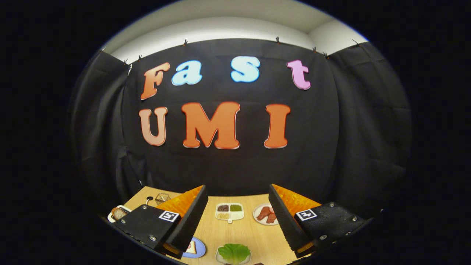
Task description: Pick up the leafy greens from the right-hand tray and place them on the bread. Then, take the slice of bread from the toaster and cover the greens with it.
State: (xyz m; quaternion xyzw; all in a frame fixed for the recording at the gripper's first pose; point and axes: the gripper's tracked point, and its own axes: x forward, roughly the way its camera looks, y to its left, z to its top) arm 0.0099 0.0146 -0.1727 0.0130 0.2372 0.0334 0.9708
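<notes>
Presently the gripper [237, 213] is held wide open above the wooden table [257, 235], with nothing gripped. The leafy greens [234, 252] are seen on their tray between the fingers; bread [191, 248] is laid on a blue plate [199, 251] beside them

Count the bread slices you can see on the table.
2: one bread slice on the blue plate beside the left finger, one toaster slice beyond it. The gripper is open; others may be hidden.

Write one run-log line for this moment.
gripper: open, empty, above table | greens: on tray between fingers | bread: on blue plate | toaster: holds slice | step: greens not picked
</notes>
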